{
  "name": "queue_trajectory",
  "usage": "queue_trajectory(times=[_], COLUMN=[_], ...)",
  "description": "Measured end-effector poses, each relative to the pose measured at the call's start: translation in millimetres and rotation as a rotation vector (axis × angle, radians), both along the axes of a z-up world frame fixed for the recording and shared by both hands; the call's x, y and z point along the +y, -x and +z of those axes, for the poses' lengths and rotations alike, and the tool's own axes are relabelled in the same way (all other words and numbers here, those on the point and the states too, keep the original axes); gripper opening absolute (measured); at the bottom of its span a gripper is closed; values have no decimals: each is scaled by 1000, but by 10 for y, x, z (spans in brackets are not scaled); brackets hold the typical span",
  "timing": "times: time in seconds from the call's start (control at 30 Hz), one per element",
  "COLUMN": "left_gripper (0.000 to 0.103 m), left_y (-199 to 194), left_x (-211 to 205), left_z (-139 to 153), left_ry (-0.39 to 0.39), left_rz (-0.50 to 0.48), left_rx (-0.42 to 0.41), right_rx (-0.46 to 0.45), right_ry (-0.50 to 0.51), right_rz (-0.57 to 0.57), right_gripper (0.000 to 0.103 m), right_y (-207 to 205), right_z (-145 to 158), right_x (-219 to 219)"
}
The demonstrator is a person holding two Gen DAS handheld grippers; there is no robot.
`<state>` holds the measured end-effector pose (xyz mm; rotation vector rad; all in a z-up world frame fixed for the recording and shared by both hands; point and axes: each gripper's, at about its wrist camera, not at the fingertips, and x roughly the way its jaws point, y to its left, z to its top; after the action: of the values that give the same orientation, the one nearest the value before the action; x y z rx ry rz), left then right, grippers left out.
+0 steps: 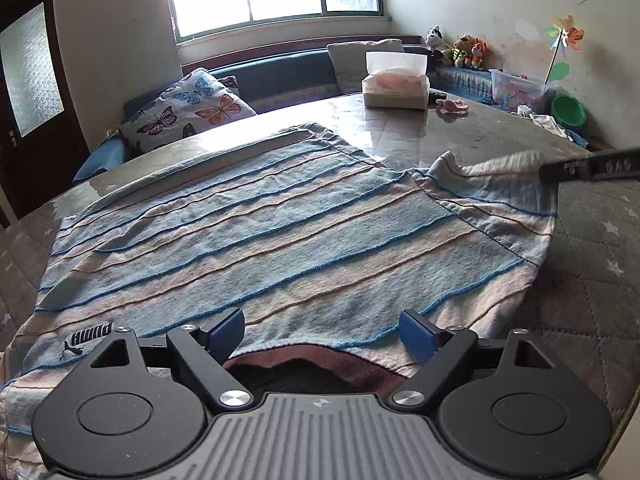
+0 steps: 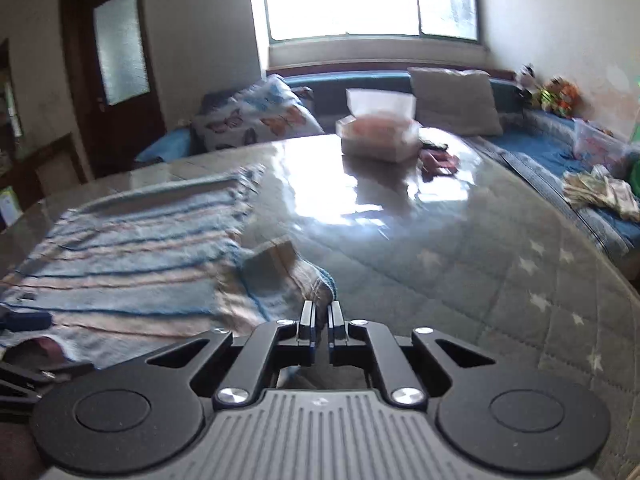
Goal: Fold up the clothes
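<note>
A blue, pink and cream striped shirt (image 1: 256, 232) lies spread on the table, its brown collar nearest the left wrist camera. My left gripper (image 1: 322, 334) hovers open just over the collar edge, with nothing between its blue pads. My right gripper (image 2: 321, 312) is shut on the tip of the shirt's sleeve (image 2: 288, 276), which rises slightly off the table. In the left wrist view that sleeve (image 1: 500, 178) stretches to the right, pinched by the dark right gripper (image 1: 552, 172) at the frame edge. The right wrist view is blurred.
A tissue box (image 1: 395, 86) and a small pink item (image 1: 453, 106) sit at the far side of the glossy table (image 1: 440, 136). A bench with cushions (image 1: 188, 108), plush toys (image 1: 466, 50) and a green bowl (image 1: 568, 110) rings the table. A quilted star cover (image 2: 520, 280) lies right.
</note>
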<state>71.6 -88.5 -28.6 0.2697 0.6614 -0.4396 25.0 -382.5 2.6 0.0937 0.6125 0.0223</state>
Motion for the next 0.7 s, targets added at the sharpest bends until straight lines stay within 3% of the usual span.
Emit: queue_trajectory(times=[0.23,0.5,0.7], left_gripper=[86,87,88], left_y=[41,99,152], left_x=[148,434,749], left_z=[56,136,205], left_ry=[22,45,57], left_rz=[34,109,193], left_rx=[-12,-31,-50], right_rx=[-59,-6,42], right_ry=[-4,-36,-64], right_rz=[192,342,391], right_gripper=[5,6,15], right_y=[-52,-178,-233], right_z=[264,69,-30], right_x=[510,1006,1068])
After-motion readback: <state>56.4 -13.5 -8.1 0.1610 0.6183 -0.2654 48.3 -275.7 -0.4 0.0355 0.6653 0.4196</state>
